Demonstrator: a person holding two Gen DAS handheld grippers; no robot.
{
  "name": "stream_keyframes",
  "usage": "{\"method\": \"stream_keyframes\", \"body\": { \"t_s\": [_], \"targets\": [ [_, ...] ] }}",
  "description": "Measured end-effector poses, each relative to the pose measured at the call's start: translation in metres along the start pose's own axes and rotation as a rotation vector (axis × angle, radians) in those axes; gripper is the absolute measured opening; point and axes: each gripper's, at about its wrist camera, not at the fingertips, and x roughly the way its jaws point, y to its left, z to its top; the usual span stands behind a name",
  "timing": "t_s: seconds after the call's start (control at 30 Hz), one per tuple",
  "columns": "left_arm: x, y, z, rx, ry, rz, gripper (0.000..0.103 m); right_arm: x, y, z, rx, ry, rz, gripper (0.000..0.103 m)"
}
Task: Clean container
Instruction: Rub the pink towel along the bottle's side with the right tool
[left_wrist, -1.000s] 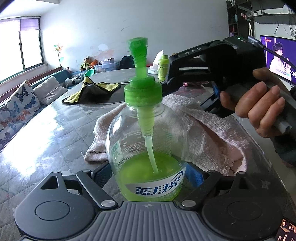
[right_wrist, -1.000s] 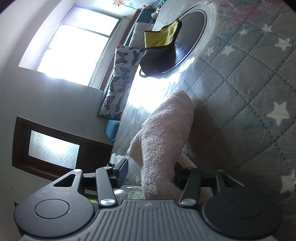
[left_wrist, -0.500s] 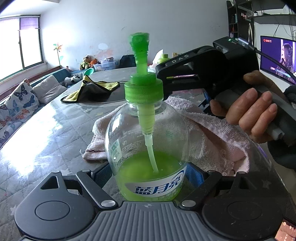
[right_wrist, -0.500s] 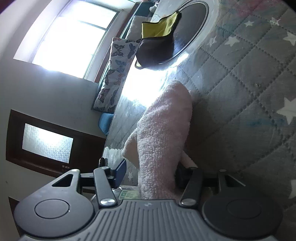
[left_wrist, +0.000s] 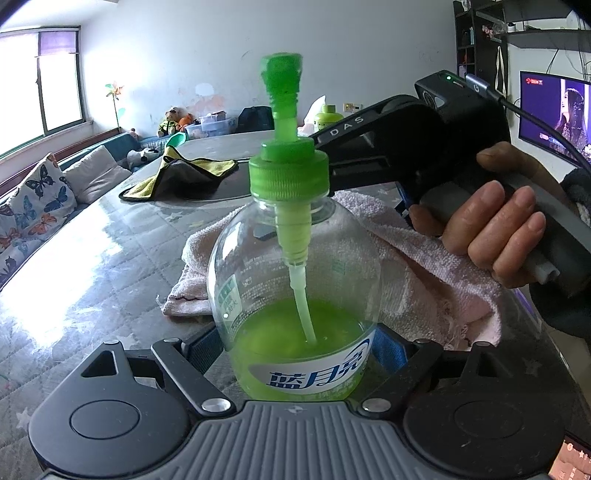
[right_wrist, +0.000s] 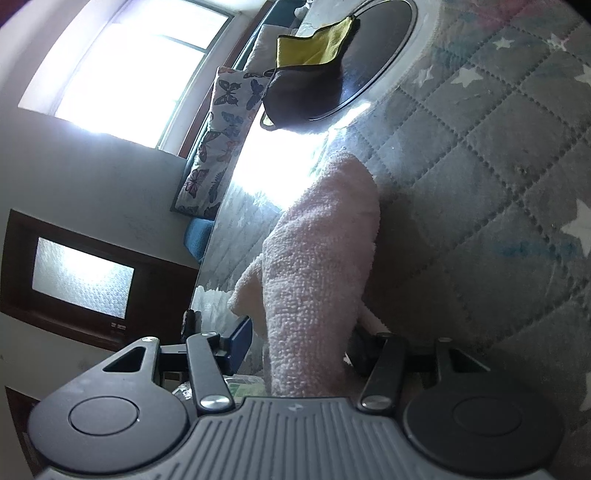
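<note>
We hold the bottle (left_wrist: 293, 280) upright in the left hand-held gripper (left_wrist: 295, 350), whose two blue pads pinch its lower body from either side, at the level of the white label. The bottle is clear, with green liquid filling roughly its lower third, a green screw collar and a green pump head that looks blurred at the top. It stands near the bench (left_wrist: 92, 266) edge closest to us; we cannot tell whether its base touches the quilted, star-printed cover.

Behind the bottle and to its right a pink towel (left_wrist: 417, 269) is draped, one end lying on the bench left of the bottle. In the right wrist view the right hand-held gripper (right_wrist: 299, 343) has the towel (right_wrist: 317, 280) between its jaws, bunched in a thick fold. The jaws have just been opening a little, and the towel fills most of the gap, touching the right finger, while the blue pad of the left finger (right_wrist: 240, 341) stands just beside the cloth. We cannot tell whether the pads press it. In the left wrist view the black body of that hand-held gripper reaches in behind the pump collar, with a hand (left_wrist: 495, 218) wrapped round its grey grip.

Further back, toward the far side of the bench, a yellow and dark cloth (left_wrist: 181, 175) lies partly over a dark round plate (right_wrist: 373, 62). A butterfly cushion (left_wrist: 35, 199) sits on the sofa beyond the left edge.
</note>
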Motion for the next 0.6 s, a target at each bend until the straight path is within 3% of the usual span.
{"method": "stream_keyframes", "body": {
  "t_s": [0.2,0.33,0.47,0.6],
  "targets": [
    [-0.003,0.004,0.0,0.004,0.002,0.018,0.089,-0.003,-0.002,-0.002,-0.019,0.001,-0.029,0.036],
    [-0.006,0.012,-0.001,-0.01,0.008,0.039,0.089,-0.007,-0.009,-0.002,0.006,-0.002,-0.014,0.034],
    [-0.007,0.014,-0.001,-0.016,0.009,0.043,0.088,-0.009,-0.007,-0.003,-0.005,-0.011,-0.02,0.035],
    [-0.01,0.013,0.0,-0.034,0.004,0.043,0.088,-0.013,0.002,-0.001,-0.037,-0.029,-0.017,0.055]
  ]
}}
